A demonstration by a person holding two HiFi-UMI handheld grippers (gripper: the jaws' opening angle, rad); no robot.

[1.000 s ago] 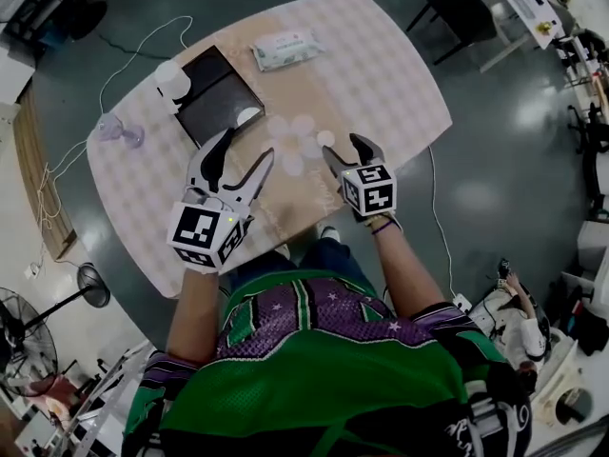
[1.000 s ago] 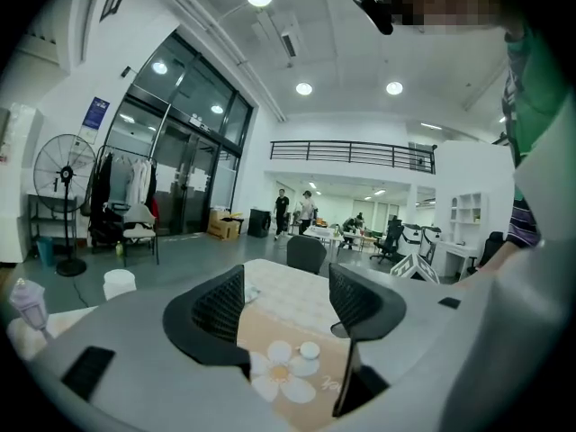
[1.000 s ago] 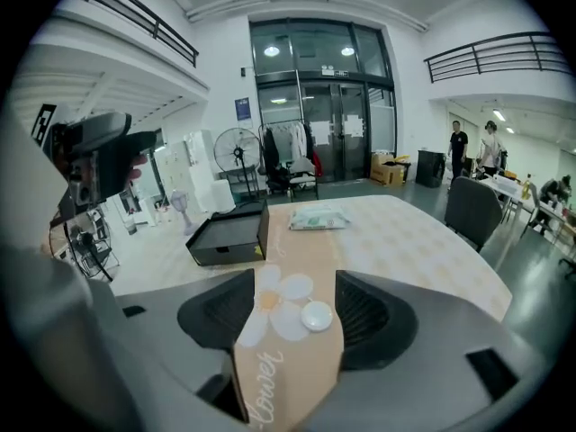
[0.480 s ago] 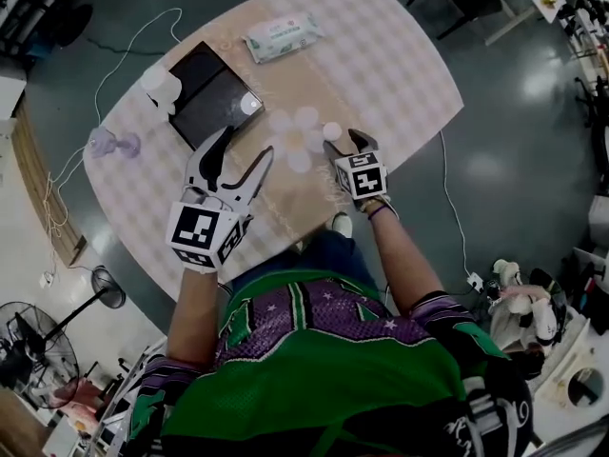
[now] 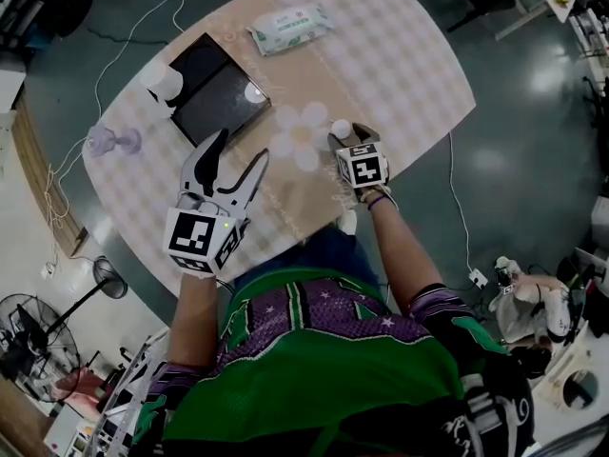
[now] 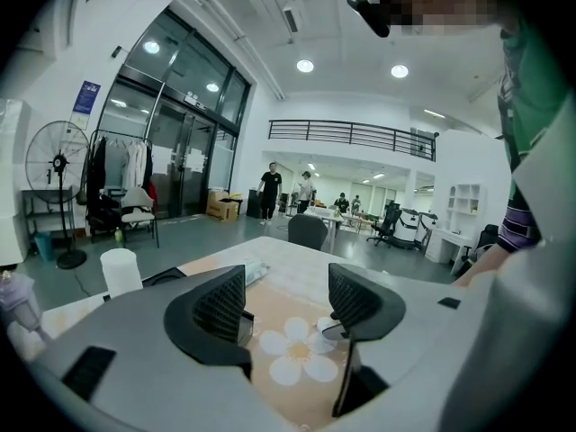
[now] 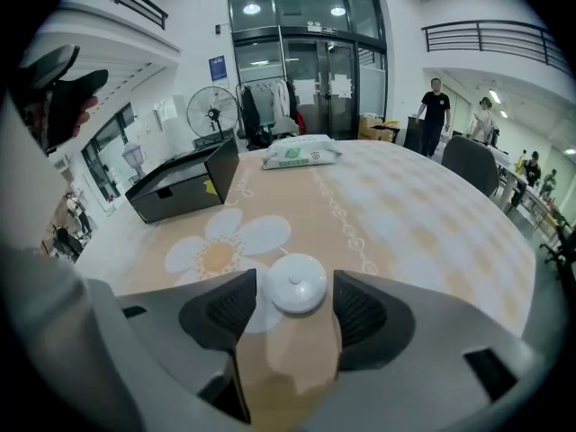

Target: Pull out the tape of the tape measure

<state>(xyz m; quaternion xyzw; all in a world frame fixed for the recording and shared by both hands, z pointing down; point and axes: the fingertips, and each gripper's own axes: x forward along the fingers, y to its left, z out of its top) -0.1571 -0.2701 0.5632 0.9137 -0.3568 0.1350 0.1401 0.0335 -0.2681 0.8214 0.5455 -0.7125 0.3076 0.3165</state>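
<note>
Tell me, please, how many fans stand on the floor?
2: a small black pedestal fan at the head view's left, a larger one in its bottom-left corner; others possibly hidden.

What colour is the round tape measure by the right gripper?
Tape measure: plain white, clearest in right gripper view.

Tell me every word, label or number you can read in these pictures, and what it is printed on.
No text here can be read.
Wipes pack: green print, too blurred to read.
Blue wall sign: too small to read.
Papers on the glass door: too small to read.
Marker cubes: black-and-white square patterns, no letters or numbers.
</note>
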